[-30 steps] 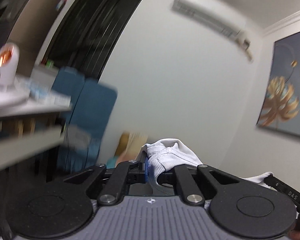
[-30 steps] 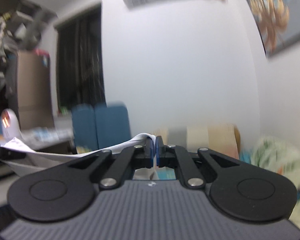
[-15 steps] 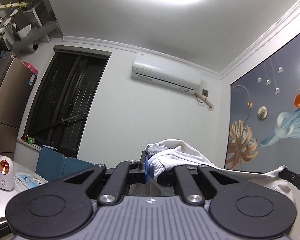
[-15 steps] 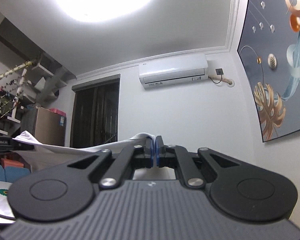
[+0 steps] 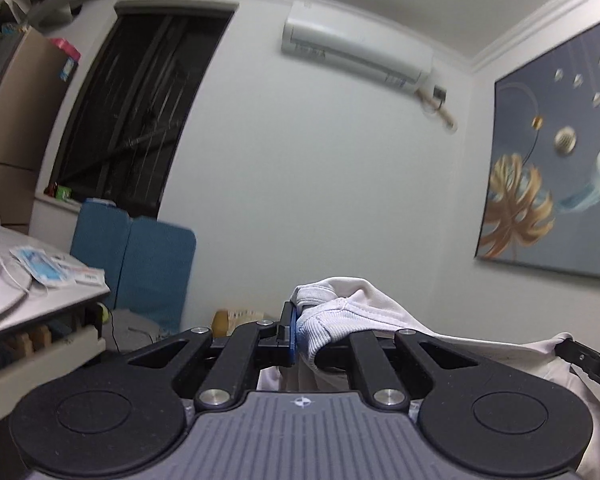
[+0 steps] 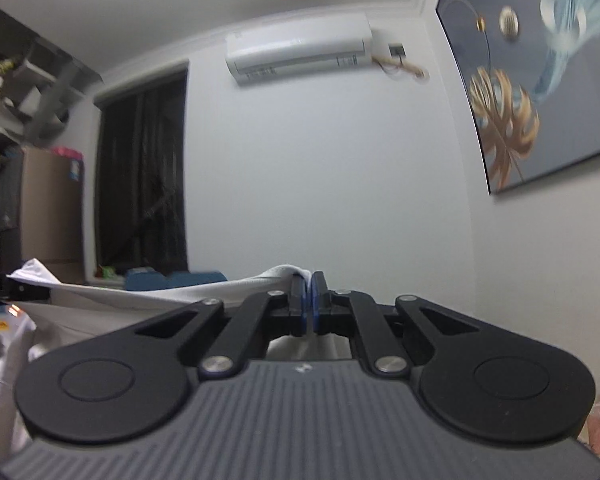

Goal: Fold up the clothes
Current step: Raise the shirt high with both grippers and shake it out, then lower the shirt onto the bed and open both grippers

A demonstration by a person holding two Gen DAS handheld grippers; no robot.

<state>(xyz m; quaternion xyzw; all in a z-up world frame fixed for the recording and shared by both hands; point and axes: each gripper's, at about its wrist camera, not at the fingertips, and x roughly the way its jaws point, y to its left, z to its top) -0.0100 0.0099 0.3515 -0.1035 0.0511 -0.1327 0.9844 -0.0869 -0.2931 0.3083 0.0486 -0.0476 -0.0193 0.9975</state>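
- Holding a white garment (image 5: 364, 304) up in the air, both grippers point at the far wall, under the air conditioner (image 5: 356, 54), so no folding surface shows below them.
- The left gripper (image 5: 300, 330) is clamped on a bunched, ribbed edge of the cloth, which looks like a cuff or collar; the fabric runs off to the right toward the other tool.
- The right gripper (image 6: 309, 304) is pinched tight on a thin hem, and the cloth stretches from it to the left in a fairly taut band (image 6: 140, 296).
- The step, as I judge it, is spreading the piece between 2 held points before it is laid down.
- To do it well: keep both grips firm, hold the 2 points level, and pull apart only until the span is flat, since the thin hem on the right could slip.
- The table (image 5: 40, 308) at the left carries packets, so check for free room there before lowering.
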